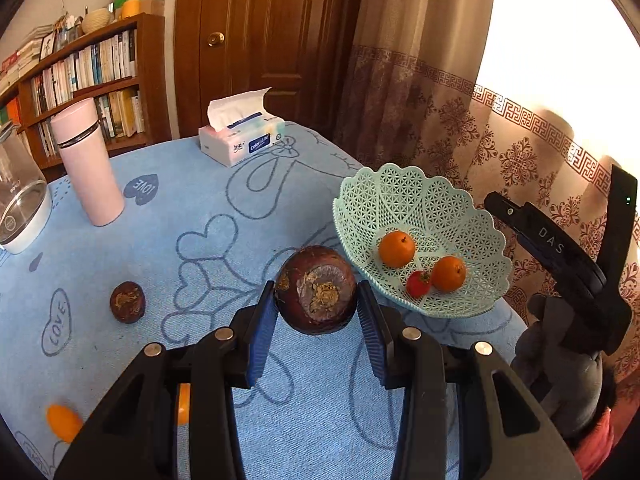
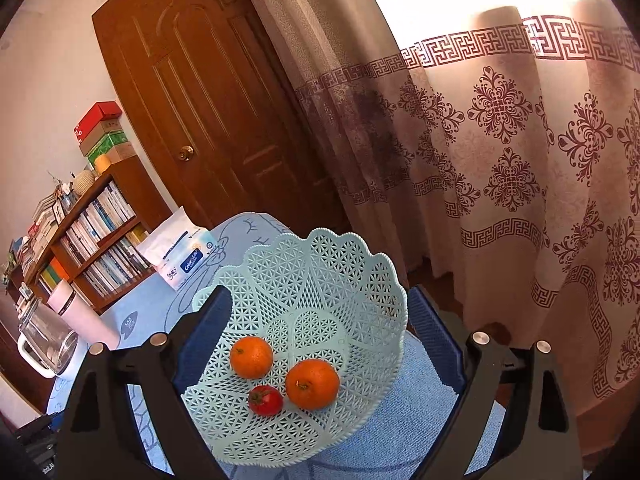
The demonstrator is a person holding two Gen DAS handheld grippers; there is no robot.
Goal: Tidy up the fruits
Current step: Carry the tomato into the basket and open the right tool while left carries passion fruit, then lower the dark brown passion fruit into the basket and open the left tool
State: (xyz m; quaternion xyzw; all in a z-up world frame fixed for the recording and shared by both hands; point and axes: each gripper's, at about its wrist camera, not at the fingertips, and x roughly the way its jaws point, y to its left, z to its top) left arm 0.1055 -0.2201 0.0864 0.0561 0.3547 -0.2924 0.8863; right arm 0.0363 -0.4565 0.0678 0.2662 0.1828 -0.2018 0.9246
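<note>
Dark mangosteen (image 1: pixel 316 290) held aloft; basket (image 1: pixel 404 188) w/ 2 oranges (image 1: pixel 397 249), tomato (image 1: pixel 418 284).

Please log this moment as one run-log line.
left gripper: shut on mangosteen, above table | right gripper: open, empty, at basket | basket: two oranges, one tomato

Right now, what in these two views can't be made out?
- Orange fruit, left wrist view: mostly hidden behind the left gripper, kind unclear.
- Glass jug, left wrist view: cut off by the picture's edge.
- Mint lattice plastic basket, right wrist view: near rim hidden by right gripper.
</note>
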